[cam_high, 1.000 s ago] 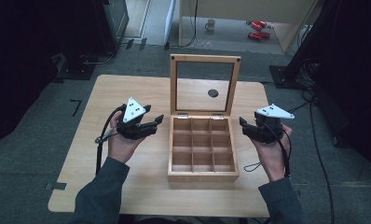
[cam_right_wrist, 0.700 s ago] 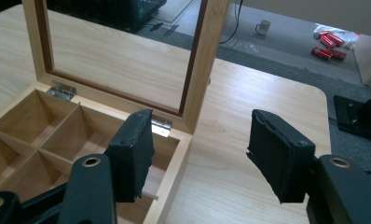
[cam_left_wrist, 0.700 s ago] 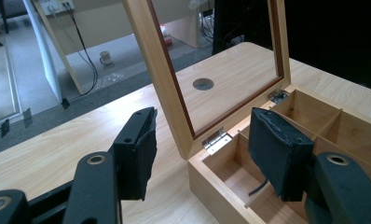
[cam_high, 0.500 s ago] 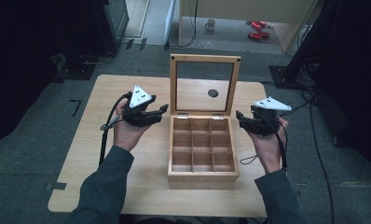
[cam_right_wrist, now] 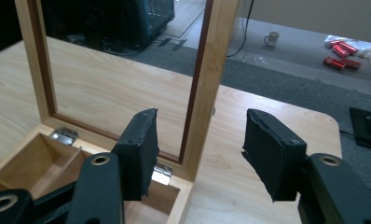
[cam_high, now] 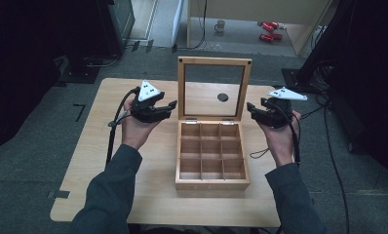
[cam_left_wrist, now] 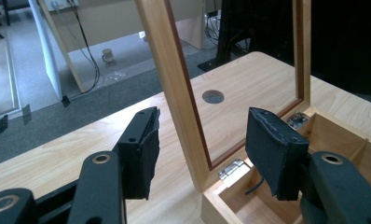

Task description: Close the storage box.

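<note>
A wooden box (cam_high: 212,184) divided into several empty compartments sits mid-table. Its glass-paned lid (cam_high: 182,87) stands upright at the back. My left gripper (cam_high: 170,105) is open just left of the lid's left post. In the left gripper view that post (cam_left_wrist: 174,79) rises between the spread jaws of the left gripper (cam_left_wrist: 202,154), untouched. My right gripper (cam_high: 250,108) is open beside the lid's right post. The right gripper view shows that post (cam_right_wrist: 211,79) in the gap of the right gripper (cam_right_wrist: 200,154), clear of both pads.
The light wooden table (cam_high: 133,195) has a round hole (cam_high: 223,97) behind the box, seen through the glass. Metal hinges (cam_left_wrist: 232,169) join lid and box. A mug (cam_high: 221,24) and red cans (cam_high: 267,29) lie on the floor beyond.
Both hands have moved forward and inward, from beside the box body to either side post of the upright lid. The jaws stay open; the box has not moved.
</note>
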